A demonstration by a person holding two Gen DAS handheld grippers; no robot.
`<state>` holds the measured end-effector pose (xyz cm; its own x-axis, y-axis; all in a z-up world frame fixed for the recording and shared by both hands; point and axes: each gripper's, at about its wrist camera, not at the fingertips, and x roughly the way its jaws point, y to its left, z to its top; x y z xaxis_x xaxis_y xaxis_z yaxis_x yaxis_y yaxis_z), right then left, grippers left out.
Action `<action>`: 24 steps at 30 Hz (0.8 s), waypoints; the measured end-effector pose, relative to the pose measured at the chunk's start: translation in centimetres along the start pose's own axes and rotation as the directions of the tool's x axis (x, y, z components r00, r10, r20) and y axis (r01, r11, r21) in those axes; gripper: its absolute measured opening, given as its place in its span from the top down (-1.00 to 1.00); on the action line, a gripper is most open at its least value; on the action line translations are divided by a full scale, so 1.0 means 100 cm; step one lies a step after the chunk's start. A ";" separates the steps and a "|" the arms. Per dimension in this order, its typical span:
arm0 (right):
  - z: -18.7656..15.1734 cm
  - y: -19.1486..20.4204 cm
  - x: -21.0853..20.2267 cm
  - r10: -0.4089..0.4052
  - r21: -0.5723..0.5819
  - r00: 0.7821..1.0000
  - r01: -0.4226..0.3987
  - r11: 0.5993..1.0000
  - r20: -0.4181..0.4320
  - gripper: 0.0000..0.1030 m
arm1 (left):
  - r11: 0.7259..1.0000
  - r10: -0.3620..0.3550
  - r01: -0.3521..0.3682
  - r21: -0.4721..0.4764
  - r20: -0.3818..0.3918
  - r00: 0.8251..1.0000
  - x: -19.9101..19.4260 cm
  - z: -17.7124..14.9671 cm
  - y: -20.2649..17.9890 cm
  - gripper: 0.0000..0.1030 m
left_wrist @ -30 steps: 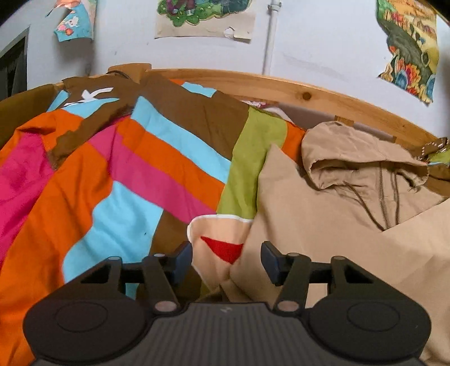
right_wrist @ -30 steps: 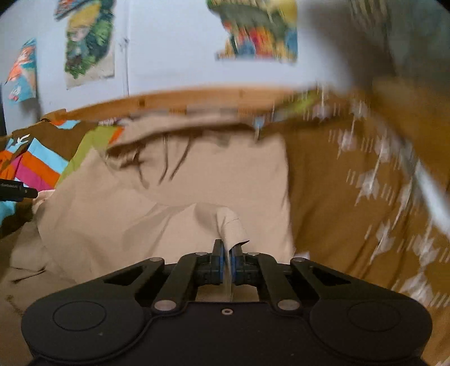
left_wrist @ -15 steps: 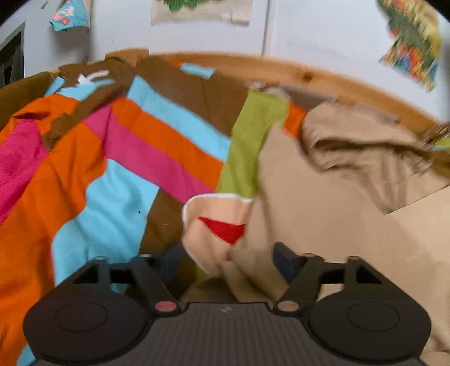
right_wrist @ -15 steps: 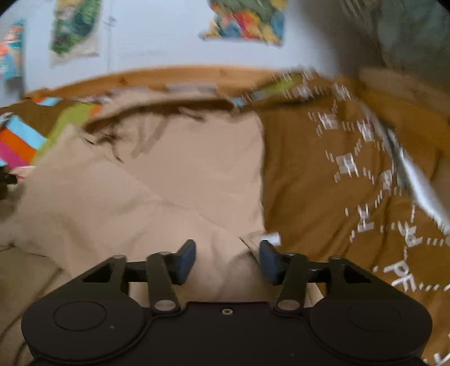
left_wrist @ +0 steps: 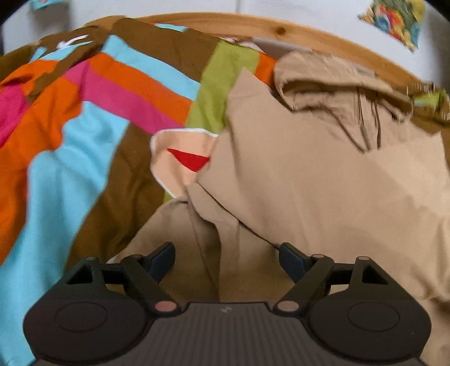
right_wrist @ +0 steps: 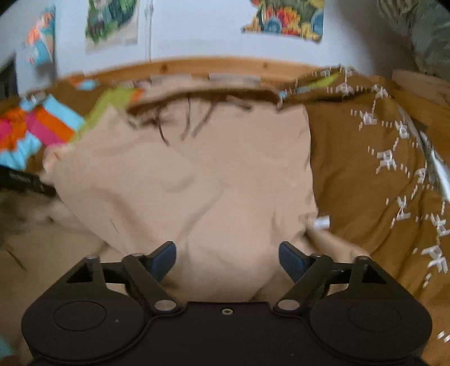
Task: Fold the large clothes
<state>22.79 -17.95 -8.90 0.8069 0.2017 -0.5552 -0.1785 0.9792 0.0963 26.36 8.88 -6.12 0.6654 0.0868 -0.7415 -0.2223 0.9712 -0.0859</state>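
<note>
Lying on the bed near the wooden headboard (right_wrist: 213, 66), the beige jacket (right_wrist: 197, 180) has its sides folded in, but its lower part is still loose and wrinkled. Both the left gripper (left_wrist: 226, 260) and the right gripper (right_wrist: 227, 257) have their jaws wide apart and hold nothing, so I judge the final fold is not yet done.

Motion blur smears the whole right wrist view, so the tan hooded jacket (right_wrist: 197, 180) shows no clear seams and its drawstrings (right_wrist: 174, 124) are just streaks. The jacket (left_wrist: 323, 174) runs off the right edge in the left wrist view. The wall posters (right_wrist: 284, 19) are cropped and too soft to read.
</note>
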 end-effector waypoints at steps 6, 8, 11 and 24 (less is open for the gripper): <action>0.073 0.001 -0.030 0.061 -0.095 0.998 -0.058 0.994 0.029 -0.82 | 0.989 -0.066 0.077 -0.125 0.086 0.994 -0.069 -0.016 0.013 -0.93; 0.113 0.011 -0.033 0.060 -0.174 0.998 -0.058 0.983 0.006 -0.92 | 0.985 -0.080 0.097 -0.141 0.120 0.990 -0.077 -0.022 0.012 -0.98; 0.166 0.034 -0.021 0.019 -0.317 0.999 -0.029 0.948 -0.035 -0.98 | 0.979 -0.178 0.189 -0.074 0.134 0.975 -0.071 -0.027 0.004 -0.98; 0.216 0.072 0.188 -0.141 -0.576 0.983 0.185 0.796 0.120 -0.56 | 0.934 -0.323 0.339 -0.112 0.142 0.936 -0.027 -0.037 0.020 -0.98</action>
<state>48.77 -6.61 -0.80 0.8855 0.0625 -0.4603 -0.3177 0.8045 -0.5019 21.48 9.72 -6.78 0.7959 -0.2008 -0.5712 -0.0618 0.9115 -0.4066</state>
